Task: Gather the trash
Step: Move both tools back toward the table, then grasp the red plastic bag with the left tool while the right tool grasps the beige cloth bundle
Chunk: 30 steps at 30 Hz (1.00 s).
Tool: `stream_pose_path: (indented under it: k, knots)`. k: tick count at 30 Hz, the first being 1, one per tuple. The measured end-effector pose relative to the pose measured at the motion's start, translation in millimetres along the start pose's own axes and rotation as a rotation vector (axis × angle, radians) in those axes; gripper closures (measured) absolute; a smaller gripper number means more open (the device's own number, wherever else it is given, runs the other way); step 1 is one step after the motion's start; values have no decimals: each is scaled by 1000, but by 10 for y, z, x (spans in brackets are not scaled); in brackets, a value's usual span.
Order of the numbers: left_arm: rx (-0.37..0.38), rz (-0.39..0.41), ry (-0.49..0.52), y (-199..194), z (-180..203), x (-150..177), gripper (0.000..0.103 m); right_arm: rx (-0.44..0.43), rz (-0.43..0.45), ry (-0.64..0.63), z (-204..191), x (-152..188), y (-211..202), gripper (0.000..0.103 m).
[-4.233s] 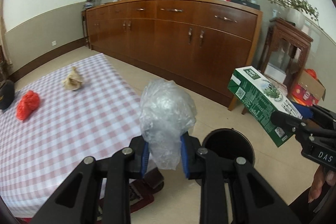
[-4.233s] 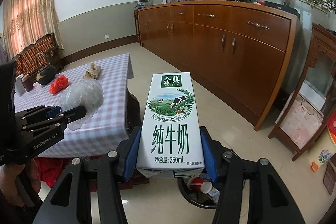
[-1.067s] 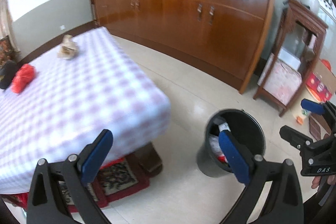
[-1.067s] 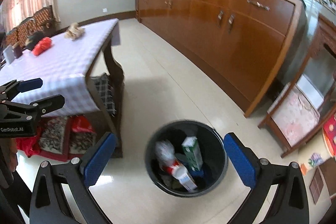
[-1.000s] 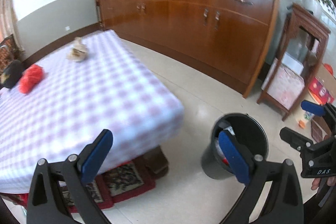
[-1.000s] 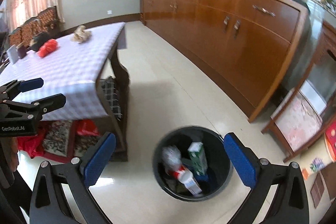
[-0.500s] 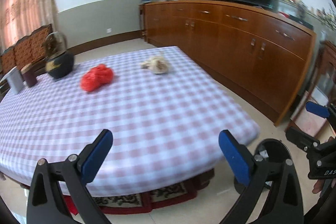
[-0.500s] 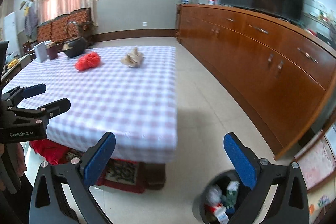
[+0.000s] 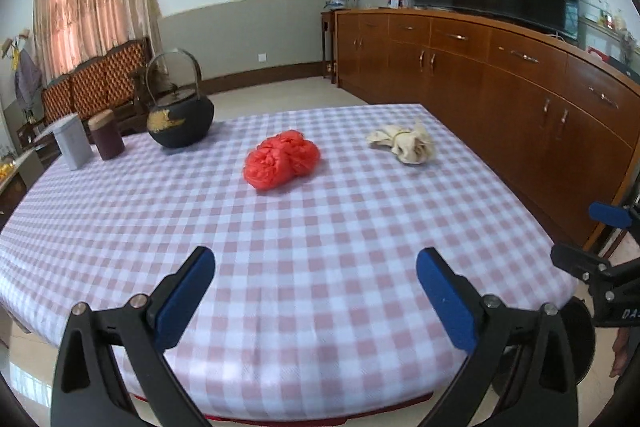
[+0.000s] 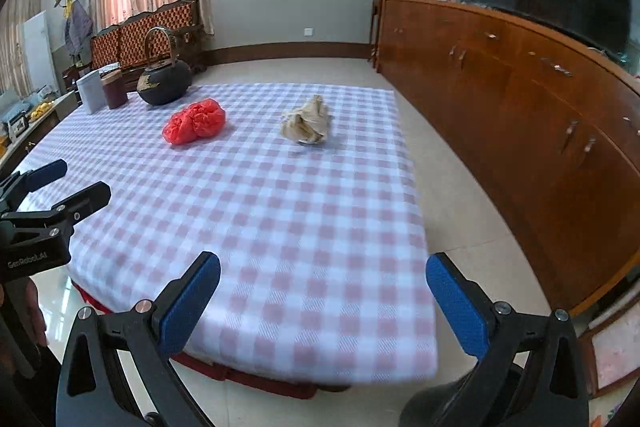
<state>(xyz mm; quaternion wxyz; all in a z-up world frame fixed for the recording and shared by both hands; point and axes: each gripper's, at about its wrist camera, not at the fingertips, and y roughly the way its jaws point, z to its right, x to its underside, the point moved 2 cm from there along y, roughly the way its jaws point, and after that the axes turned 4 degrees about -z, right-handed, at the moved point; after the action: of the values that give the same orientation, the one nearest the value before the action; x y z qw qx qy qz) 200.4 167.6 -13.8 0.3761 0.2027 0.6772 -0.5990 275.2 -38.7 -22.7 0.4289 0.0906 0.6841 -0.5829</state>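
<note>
I have both grippers empty, jaws spread wide, at the near edge of the checked table (image 9: 320,247). The left gripper (image 9: 316,279) faces the red crumpled bag (image 9: 282,159) mid-table; the right gripper (image 10: 323,291) has the beige paper wad (image 10: 306,123) ahead, toward the far right. Both bits of trash lie well apart from my fingers. My worry: the bag looks slippery and soft, so a shallow pinch could skid it toward the black kettle (image 9: 180,119). Only the right view shows the table's right edge dropping to the floor; only the left shows the dark bin's (image 9: 576,339) rim near right
</note>
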Motion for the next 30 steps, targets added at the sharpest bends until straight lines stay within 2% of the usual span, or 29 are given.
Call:
stream_pose_path:
  k: [10, 20, 22, 24, 27, 30]
  knots:
    - [-11, -28, -16, 614, -297, -340, 2, 2, -28, -49, -101, -635, 732, 0]
    - [-4, -82, -24, 1375, -409, -685, 2, -37, -92, -32, -92, -1132, 1602, 11]
    - [-2, -95, -27, 1495, -415, -753, 3, -48, -111, -25, -96, -1211, 1737, 15]
    - [1, -99, -24, 1572, -390, -803, 4, -57, -125, -21, -102, -1257, 1825, 29]
    - [-4, -112, -6, 1668, -362, -836, 5, -66, -143, -15, -114, -1303, 1929, 34]
    - [5, -131, -19, 1761, -376, -863, 9, -79, -160, -17, -126, -1319, 1997, 47]
